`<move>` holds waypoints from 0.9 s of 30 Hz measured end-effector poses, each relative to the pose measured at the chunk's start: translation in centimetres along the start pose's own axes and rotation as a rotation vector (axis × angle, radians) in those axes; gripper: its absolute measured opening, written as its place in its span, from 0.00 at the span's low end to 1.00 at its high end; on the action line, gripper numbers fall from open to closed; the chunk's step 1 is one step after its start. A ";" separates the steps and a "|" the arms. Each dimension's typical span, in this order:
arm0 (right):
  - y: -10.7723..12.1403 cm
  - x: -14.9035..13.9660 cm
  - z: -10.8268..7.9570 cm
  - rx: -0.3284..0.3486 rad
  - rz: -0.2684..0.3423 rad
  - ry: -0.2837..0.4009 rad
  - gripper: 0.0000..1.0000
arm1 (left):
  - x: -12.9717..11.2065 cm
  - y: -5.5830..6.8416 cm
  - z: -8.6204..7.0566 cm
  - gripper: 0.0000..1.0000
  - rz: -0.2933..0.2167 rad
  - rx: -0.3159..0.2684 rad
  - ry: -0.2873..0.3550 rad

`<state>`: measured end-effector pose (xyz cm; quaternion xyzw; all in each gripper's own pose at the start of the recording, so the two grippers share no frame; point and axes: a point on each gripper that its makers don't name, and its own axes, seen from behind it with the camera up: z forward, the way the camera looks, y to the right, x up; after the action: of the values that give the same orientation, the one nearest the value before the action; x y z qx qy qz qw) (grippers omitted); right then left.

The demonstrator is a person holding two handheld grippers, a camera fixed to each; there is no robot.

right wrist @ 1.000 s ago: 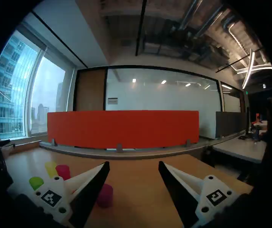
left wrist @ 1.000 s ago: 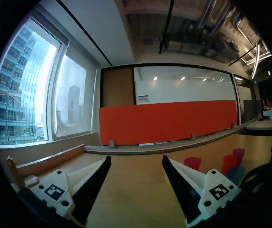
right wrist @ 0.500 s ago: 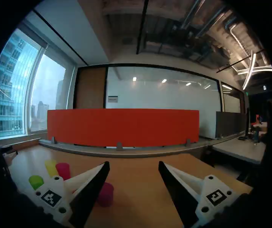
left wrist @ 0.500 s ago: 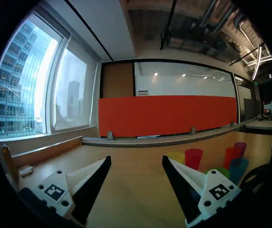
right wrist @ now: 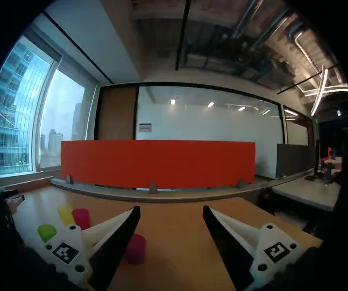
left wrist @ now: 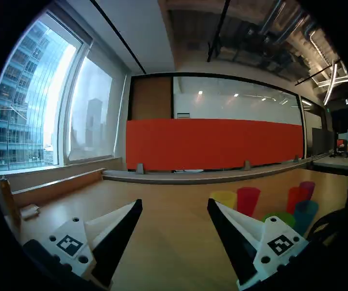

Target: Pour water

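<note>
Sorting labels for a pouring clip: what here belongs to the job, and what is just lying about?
Job: yellow cup, pink cup, teal cup, left gripper, right gripper, both open.
Lying about: orange partition, window, small white item.

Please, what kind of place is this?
Probably an open-plan office high in a city building: a long wooden desk with an orange divider panel, a glass-walled room behind it, and large windows onto towers.

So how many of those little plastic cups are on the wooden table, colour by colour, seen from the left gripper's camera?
yellow cup: 1
pink cup: 1
red cup: 1
magenta cup: 1
green cup: 1
teal cup: 1
Total: 6 cups
</note>
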<state>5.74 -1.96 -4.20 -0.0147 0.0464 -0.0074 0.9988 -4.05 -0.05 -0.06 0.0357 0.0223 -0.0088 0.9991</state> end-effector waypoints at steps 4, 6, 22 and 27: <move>0.1 0.1 -0.1 0.000 0.003 0.001 1.00 | -0.5 0.1 0.2 1.00 0.000 -0.003 -0.017; 0.1 0.1 -0.2 0.000 0.004 0.002 1.00 | -0.7 0.1 0.3 1.00 0.000 -0.002 -0.024; -0.7 -0.5 0.0 0.031 -0.014 0.009 1.00 | -0.7 0.0 0.4 1.00 0.003 -0.003 -0.034; -1.1 -0.7 0.2 0.052 -0.028 0.017 1.00 | -0.6 0.1 0.4 1.00 0.004 -0.003 -0.034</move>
<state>5.01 -3.07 -3.87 0.0108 0.0543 -0.0227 0.9982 -4.64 -0.01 0.32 0.0343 0.0053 -0.0076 0.9994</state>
